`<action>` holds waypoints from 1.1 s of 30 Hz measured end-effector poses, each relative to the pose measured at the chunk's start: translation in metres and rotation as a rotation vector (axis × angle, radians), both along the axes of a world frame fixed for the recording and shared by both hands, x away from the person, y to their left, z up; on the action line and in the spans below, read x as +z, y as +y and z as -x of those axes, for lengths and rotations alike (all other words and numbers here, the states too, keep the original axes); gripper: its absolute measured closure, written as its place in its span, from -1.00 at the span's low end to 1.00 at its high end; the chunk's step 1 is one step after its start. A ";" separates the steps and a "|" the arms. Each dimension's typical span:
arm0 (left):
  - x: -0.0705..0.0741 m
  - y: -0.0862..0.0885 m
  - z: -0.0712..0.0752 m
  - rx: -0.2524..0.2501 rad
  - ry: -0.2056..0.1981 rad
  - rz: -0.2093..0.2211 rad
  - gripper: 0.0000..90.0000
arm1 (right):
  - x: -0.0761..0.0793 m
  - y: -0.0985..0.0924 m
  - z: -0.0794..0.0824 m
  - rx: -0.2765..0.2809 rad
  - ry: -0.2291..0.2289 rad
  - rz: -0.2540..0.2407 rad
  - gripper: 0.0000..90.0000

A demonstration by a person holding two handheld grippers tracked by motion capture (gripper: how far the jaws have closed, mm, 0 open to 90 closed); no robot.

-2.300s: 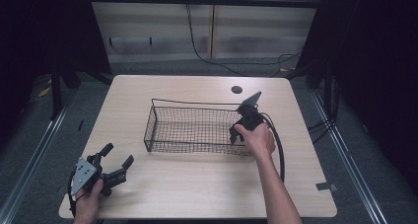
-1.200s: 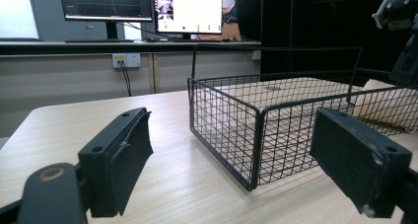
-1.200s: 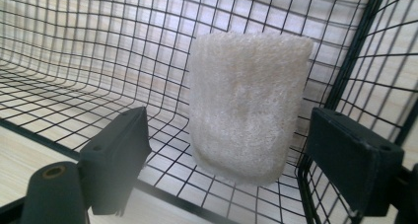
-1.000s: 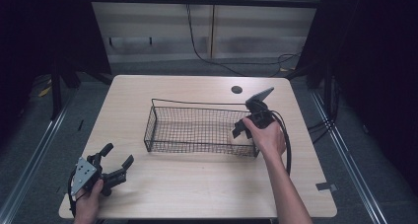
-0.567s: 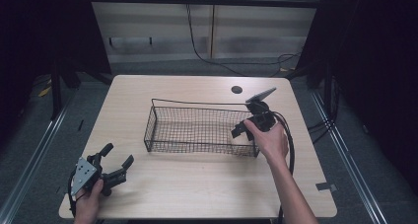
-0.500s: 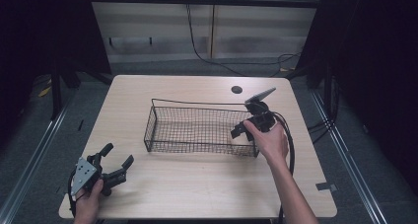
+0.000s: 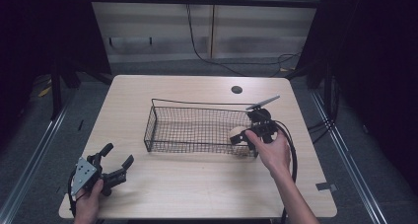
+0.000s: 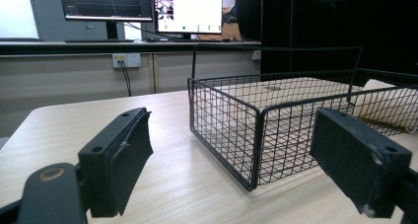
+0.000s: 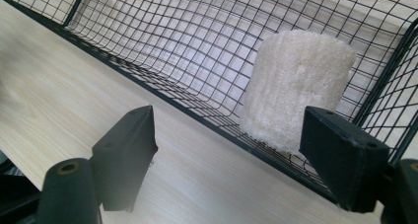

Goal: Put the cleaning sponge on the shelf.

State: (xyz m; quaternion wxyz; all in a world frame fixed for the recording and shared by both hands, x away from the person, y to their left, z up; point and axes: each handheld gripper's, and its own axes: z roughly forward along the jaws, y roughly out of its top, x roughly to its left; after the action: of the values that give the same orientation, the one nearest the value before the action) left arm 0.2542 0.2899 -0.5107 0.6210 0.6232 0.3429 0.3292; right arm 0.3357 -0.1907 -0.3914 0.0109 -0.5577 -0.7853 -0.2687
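A black wire basket [image 7: 197, 104] stands in the middle of the wooden table. A white, rough-textured roll [image 7: 238, 132] stands upright in its near right corner, inside the mesh [image 9: 162, 46]. My right gripper [image 7: 245, 128] is at that corner, open, its jaws wide on either side of the roll [image 9: 296, 86] and outside the basket's wall. My left gripper [image 7: 118, 154] rests open and holding nothing near the table's front left, facing the basket [image 8: 231, 130]. Through the mesh the roll [image 8: 389, 105] shows at the far end.
A round cable hole [image 7: 236, 90] lies behind the basket. A small grey tape piece [image 7: 325, 187] sits near the front right edge. The right gripper's cable [image 7: 294, 155] loops beside the forearm. Monitors [image 8: 187, 9] stand beyond the table's far edge.
The right gripper has shifted slightly right and toward the near side at the basket's right end, and the white roll now shows in the corner. The left gripper has not moved.
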 end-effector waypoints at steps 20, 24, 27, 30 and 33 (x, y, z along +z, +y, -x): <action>0.000 0.000 0.000 0.000 0.001 0.000 -0.66 | -0.010 -0.009 0.054 0.018 -0.106 -0.067 -0.42; 0.000 0.000 0.000 0.001 0.001 -0.001 -0.66 | -0.012 -0.009 0.060 0.032 -0.125 -0.071 -0.42; 0.000 0.000 0.000 0.001 0.001 -0.001 -0.66 | -0.016 -0.007 0.067 0.050 -0.121 -0.063 -0.42; 0.000 0.000 0.000 0.001 0.000 -0.002 -0.66 | -0.020 -0.009 0.072 0.047 -0.117 -0.091 -0.44; 0.000 0.000 0.000 0.002 0.000 -0.002 -0.66 | -0.022 -0.012 0.077 0.041 -0.141 -0.093 -0.42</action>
State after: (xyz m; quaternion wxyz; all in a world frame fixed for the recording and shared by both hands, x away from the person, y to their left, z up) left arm 0.2541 0.2899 -0.5107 0.6200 0.6236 0.3433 0.3300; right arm 0.2592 -0.2022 -0.4137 -0.0132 -0.5202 -0.7820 -0.3430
